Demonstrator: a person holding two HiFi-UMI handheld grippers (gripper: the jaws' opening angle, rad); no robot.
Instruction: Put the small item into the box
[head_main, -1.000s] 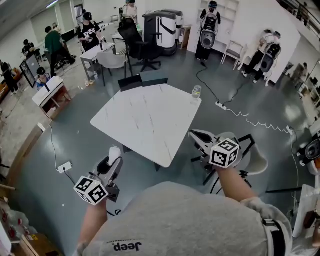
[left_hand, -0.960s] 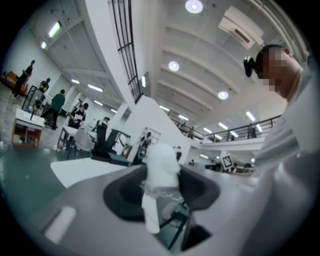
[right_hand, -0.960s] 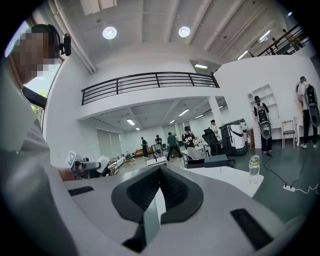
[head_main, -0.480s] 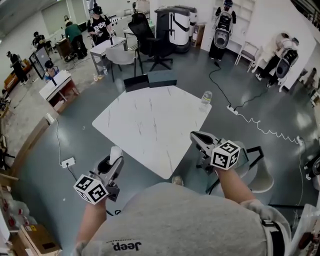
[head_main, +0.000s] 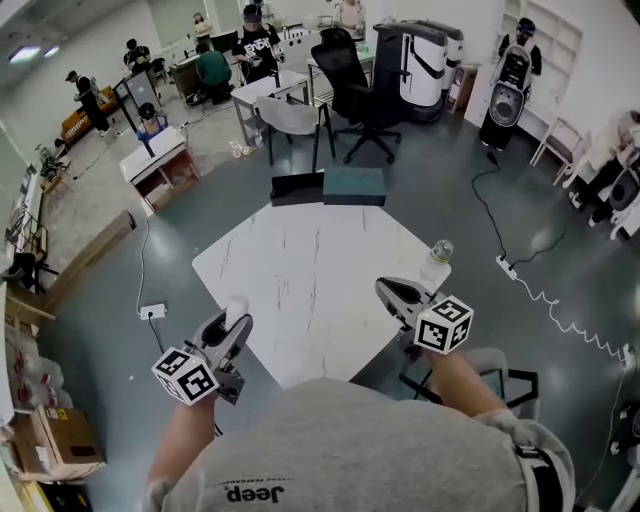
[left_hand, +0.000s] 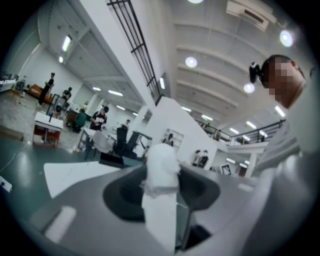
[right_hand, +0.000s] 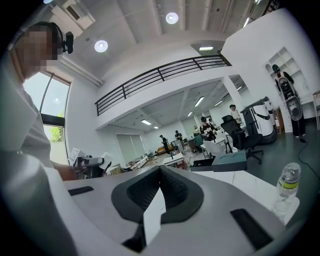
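Holding small white item (head_main: 236, 306) pinched in my left claw (head_main: 237, 322), off table (head_main: 300, 260), ready for carry. Box (head_main: 353, 186) sits at far table edge. Right claw (head_main: 390, 291) pressed together, empty, spare.

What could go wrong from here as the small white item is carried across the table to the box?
1. The small white item sticks up out of the left gripper, pinched only at its lower part; it could slip and fall short of the box at the far edge of the table.
2. The water bottle stands on the table corner close to the right gripper; a careless swing might topple it.
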